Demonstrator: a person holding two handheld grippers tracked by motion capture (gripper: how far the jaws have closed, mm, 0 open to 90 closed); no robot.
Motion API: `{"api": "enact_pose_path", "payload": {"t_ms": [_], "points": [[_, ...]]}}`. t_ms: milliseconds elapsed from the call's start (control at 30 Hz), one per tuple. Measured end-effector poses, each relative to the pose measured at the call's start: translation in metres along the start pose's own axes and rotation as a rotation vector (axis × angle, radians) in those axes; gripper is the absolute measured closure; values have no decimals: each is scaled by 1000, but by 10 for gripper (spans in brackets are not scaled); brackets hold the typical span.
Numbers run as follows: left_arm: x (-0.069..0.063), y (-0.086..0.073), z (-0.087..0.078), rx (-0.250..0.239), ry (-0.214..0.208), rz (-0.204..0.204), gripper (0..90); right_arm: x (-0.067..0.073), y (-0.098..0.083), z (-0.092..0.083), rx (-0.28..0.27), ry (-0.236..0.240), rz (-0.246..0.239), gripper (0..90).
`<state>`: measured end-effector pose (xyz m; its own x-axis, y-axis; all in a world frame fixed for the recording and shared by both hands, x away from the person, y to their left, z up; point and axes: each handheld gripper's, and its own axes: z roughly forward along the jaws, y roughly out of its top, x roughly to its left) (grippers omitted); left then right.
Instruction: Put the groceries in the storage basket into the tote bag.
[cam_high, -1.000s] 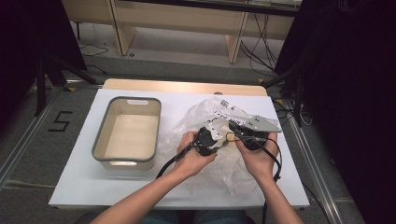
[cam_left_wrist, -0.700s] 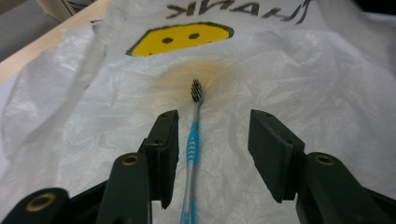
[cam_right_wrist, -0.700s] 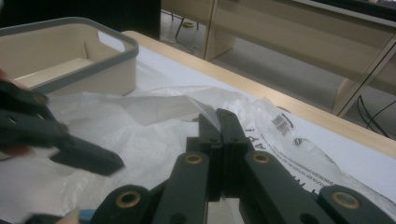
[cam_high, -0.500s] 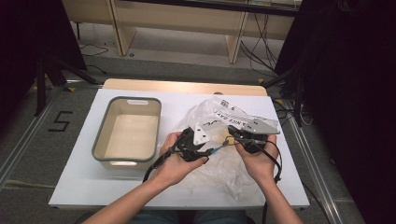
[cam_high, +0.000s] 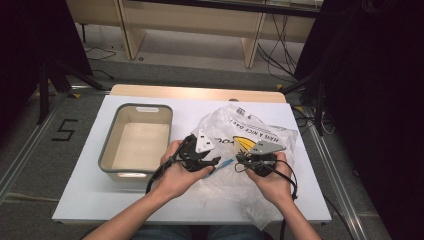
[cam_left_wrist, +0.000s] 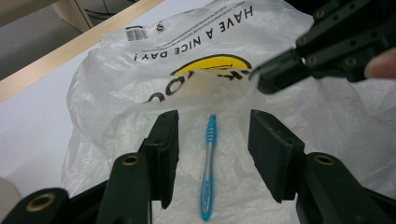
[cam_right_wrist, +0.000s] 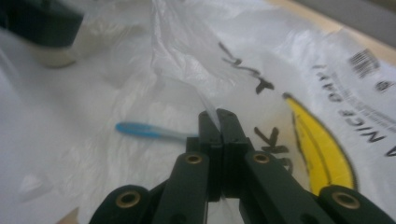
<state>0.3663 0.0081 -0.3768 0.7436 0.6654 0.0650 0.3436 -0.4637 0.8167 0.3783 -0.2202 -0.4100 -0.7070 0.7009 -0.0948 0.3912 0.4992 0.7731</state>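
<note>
Toothbrush (cam_left_wrist: 208, 170), blue w/ clear handle, lies flat on the white plastic bag (cam_high: 260, 135) spread over the table (cam_high: 90, 200), between the person's two hands and just right of the grey bin (cam_high: 137, 145).

Handling, as a guess: v. light, stiff, thin and smooth, so likely to skid or roll on the slick film under it. The ribbed blue grip section looks the best place to pinch, across the narrow width near the middle so it stays balanced. The bag is soft, crinkly and thin; it bunches and lifts w/ any tug and could drag the brush along.

Left hand-held gripper (cam_left_wrist: 212, 140) hovers right over the brush; its jaws have just been opening and stand about half apart, straddling the handle w/o touching it. Right hand-held gripper (cam_right_wrist: 218, 122) is clamped tight on a fold of the bag film, lifting that edge just beside the brush's far end. Pulling harder there may tip or slide the brush.
</note>
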Motion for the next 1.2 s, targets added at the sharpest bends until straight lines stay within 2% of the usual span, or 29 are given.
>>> {"api": "enact_pose_path", "payload": {"t_ms": [167, 333, 367, 400, 433, 533, 600, 633, 667, 700, 733, 767, 800, 833, 867, 900, 933, 967, 1067, 1100, 1200], "points": [[9, -1, 2, 6, 23, -30, 535, 3, -10, 9, 77, 66, 4, 900], [15, -2, 11, 24, 43, -50, 545, 6, -16, 16, 128, 100, -8, 900], [19, -2, 17, 44, 62, -50, 547, 8, -20, 20, 155, 117, -14, 900], [19, -2, 17, 44, 62, -50, 549, 8, -21, 21, 164, 124, -13, 900], [23, -4, 24, 60, 83, -63, 551, 9, -22, 23, 180, 133, -18, 900], [26, -5, 29, 84, 98, -66, 555, 11, -26, 26, 213, 156, -22, 898], [29, -6, 35, 102, 108, -73, 556, 11, -27, 27, 220, 160, -25, 896], [31, -8, 40, 126, 131, -70, 556, 11, -29, 28, 232, 169, -27, 888], [31, -8, 40, 126, 131, -70, 557, 11, -29, 29, 240, 173, -22, 882], [33, -10, 46, 151, 142, -75, 559, 10, -30, 29, 243, 178, -28, 864], [33, -10, 46, 151, 142, -75, 561, 11, -31, 30, 255, 184, -14, 848], [34, -13, 52, 190, 150, -69, 568, 11, -32, 30, 263, 193, -16, 824], [34, -13, 52, 190, 150, -69, 575, 10, -33, 30, 264, 197, -15, 801], [34, -17, 58, 222, 152, -58, 596, 10, -33, 30, 262, 204, -4, 759], [34, -17, 58, 222, 152, -58, 612, 10, -33, 29, 253, 209, 7, 729], [34, -22, 63, 264, 145, -43, 632, 9, -33, 27, 238, 215, 26, 688], [34, -22, 63, 264, 145, -43, 643, 8, -32, 24, 218, 219, 43, 663], [34, -27, 68, 300, 133, -39, 655, 6, -31, 20, 198, 218, 59, 636], [34, -32, 72, 328, 128, -37, 672, 0, -28, 6, 137, 190, 90, 587], [34, -36, 76, 352, 123, -34, 675, -3, -28, 1, 115, 181, 102, 577], [34, -40, 79, 367, 120, -40, 677, -11, -29, -11, 69, 153, 135, 555]]}}
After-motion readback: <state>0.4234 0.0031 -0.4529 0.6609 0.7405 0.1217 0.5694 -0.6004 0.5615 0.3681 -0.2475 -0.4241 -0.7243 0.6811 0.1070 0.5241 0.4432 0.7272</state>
